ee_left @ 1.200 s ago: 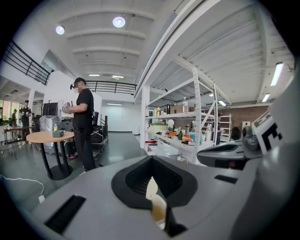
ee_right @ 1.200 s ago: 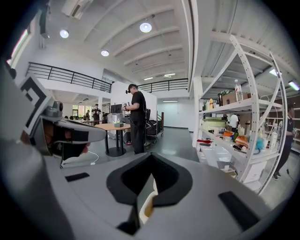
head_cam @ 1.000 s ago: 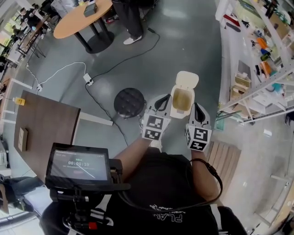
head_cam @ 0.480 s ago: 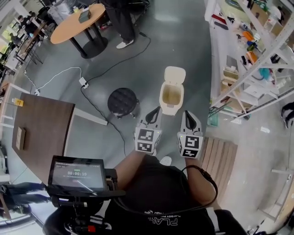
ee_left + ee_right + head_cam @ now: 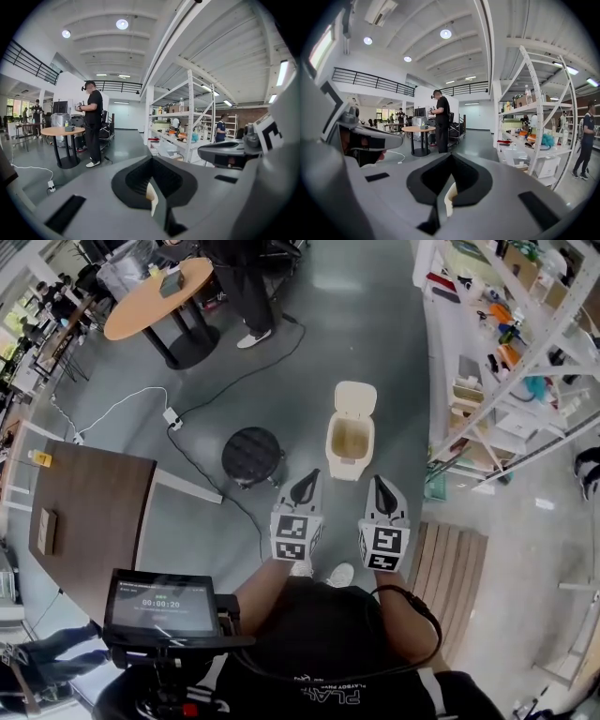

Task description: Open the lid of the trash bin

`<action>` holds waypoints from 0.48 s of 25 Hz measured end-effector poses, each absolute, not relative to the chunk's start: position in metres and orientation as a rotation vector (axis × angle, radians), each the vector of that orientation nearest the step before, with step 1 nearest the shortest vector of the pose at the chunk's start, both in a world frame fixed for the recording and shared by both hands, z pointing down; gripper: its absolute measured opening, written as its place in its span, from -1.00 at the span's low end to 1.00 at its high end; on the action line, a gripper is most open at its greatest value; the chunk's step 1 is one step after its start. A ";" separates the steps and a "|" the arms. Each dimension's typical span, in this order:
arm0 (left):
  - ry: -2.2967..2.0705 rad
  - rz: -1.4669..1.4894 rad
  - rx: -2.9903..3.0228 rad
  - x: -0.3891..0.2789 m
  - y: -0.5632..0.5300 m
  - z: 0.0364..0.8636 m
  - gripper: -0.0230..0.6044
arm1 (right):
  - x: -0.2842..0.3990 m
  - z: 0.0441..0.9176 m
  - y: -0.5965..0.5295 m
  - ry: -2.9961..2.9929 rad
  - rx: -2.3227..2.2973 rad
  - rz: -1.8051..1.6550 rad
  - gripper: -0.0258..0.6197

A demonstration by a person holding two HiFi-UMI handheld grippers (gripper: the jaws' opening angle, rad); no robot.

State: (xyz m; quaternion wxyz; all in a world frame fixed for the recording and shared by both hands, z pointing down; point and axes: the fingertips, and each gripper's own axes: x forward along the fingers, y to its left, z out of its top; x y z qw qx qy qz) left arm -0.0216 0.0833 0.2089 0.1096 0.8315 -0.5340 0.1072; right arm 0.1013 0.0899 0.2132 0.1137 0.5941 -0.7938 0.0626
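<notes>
The cream trash bin [image 5: 349, 446] stands on the grey floor with its lid [image 5: 355, 399] tipped up and back, so the inside shows. My left gripper [image 5: 305, 489] and right gripper [image 5: 382, 491] hover side by side on the near side of the bin, apart from it, both shut with nothing between the jaws. In the left gripper view the left gripper [image 5: 153, 161] hides all of the bin but a cream sliver [image 5: 151, 197]. The right gripper [image 5: 450, 157] likewise leaves only a thin strip of the bin [image 5: 450, 199] in the right gripper view.
A black round stool [image 5: 252, 455] stands left of the bin, with a cable and power strip [image 5: 173, 418] on the floor beyond it. Metal shelving [image 5: 506, 352] runs along the right. A slatted wooden board [image 5: 452, 559] lies at my right, a brown table [image 5: 84, 512] at left. A person [image 5: 239, 277] stands by a round table [image 5: 155, 296].
Both grippers have drawn back from either side of the bin toward me. The bin now sits farther away, its lid standing open throughout.
</notes>
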 end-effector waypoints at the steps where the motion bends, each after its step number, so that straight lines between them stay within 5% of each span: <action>1: -1.571 0.310 2.444 -0.025 0.080 0.208 -0.93 | 0.099 0.212 0.088 -2.322 1.747 0.173 -0.93; 12: -1.543 0.226 2.430 -0.039 0.070 0.200 -0.93 | 0.075 0.201 0.082 -2.335 1.739 0.080 -0.93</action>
